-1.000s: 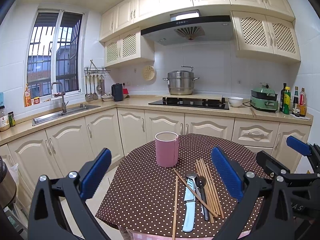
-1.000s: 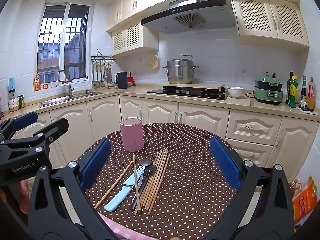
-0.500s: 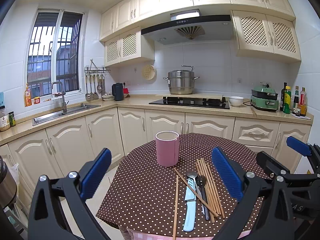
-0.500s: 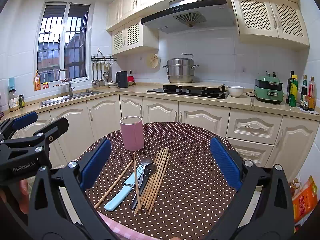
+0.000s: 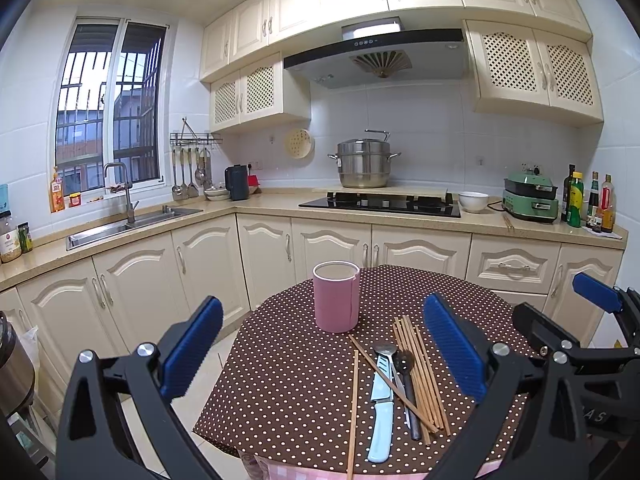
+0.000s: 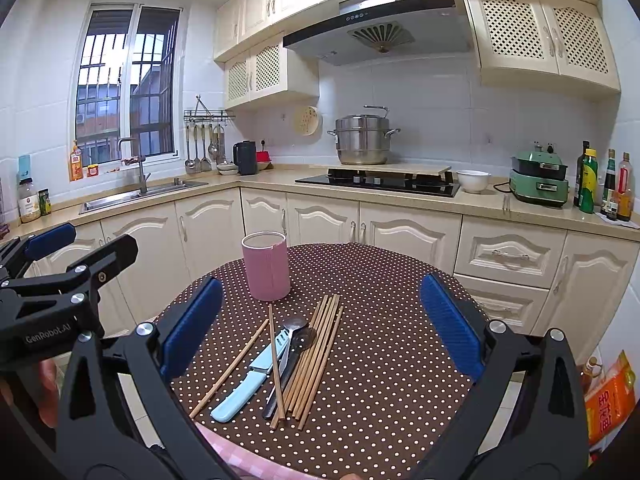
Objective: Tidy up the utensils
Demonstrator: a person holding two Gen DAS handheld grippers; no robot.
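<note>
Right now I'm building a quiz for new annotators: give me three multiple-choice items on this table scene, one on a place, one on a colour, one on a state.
1. Where does the pink holder stand relative to the loose utensils?
A. beyond them, toward the cabinets
B. on top of them
C. on the counter by the sink

2. What colour is the knife handle?
A. red
B. light blue
C. black

3. How are the left gripper and right gripper?
A. both open, holding nothing
B. both shut on chopsticks
C. one open, one shut

Answers: 1 A, the holder stands upright past the chopsticks. 2 B, the handle is pale blue. 3 A, the blue pads sit wide apart.
</note>
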